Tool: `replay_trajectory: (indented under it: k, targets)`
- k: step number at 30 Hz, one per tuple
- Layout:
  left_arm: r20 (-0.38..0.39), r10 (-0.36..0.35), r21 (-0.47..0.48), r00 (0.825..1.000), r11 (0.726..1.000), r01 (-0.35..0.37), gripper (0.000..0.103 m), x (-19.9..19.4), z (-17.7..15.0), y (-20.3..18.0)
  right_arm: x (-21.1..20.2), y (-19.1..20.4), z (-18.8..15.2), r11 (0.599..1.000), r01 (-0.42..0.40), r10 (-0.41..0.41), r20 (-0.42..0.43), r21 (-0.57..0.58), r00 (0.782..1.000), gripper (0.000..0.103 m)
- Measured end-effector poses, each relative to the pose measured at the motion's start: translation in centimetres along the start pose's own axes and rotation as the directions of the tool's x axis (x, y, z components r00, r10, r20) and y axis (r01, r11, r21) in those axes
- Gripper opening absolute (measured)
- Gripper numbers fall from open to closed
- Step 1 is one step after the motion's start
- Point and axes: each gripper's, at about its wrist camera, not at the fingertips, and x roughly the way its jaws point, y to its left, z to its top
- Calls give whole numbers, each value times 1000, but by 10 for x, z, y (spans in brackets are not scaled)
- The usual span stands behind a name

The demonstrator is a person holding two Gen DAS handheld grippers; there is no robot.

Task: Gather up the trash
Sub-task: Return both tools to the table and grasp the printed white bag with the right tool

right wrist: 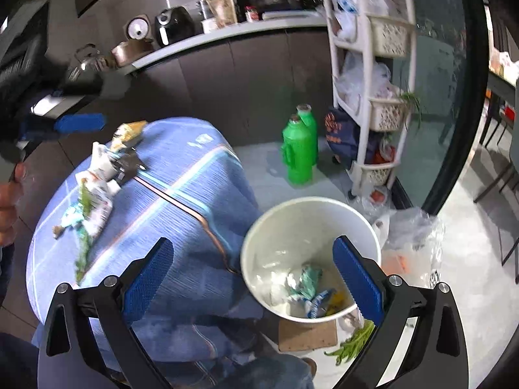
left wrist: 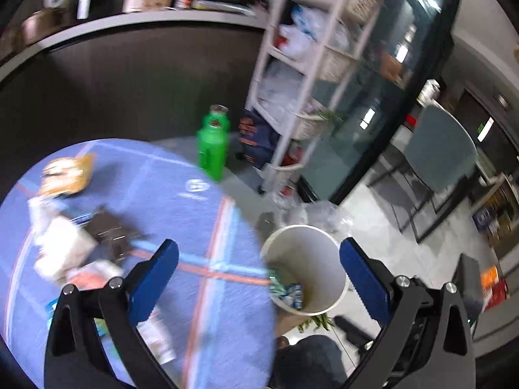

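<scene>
Two wide-open grippers, your left gripper (left wrist: 259, 270) and right gripper (right wrist: 253, 270), hold nothing. Your round table (right wrist: 181, 175) with its blue cloth is biggest. The white bin (right wrist: 292, 223) stands on the floor just right of it, with wrappers inside. More trash (right wrist: 94, 181), crumpled packets and wrappers, lies on the table's far left. Green bottles (right wrist: 300, 144) stand farther back.

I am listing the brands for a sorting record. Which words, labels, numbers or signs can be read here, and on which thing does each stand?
No text can be read for certain.
White logo on the round blue tablecloth: blurred.
Orange print on the dark blue bag beside the white shelf rack: unreadable.
Crumpled wrappers in the white round bin: print too small.
Snack packets on the table: blurred.
</scene>
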Motion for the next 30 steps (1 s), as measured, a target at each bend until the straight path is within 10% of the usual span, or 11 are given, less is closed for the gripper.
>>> replay_trajectory:
  k: [12, 21, 30]
  targets:
    - [28, 274, -172, 961, 949, -265, 100, -100, -65, 134, -4, 108, 23, 976, -159, 156, -32, -150, 987, 95]
    - [-17, 261, -258, 965, 932, -256, 99, -124, -110, 195, 21, 174, 20, 945, -218, 190, -134, -243, 973, 92]
    - [-34, 175, -256, 984, 950, -178, 94, -120, -128, 214, 90, 177, 33, 958, -149, 89, -244, -243, 966, 56]
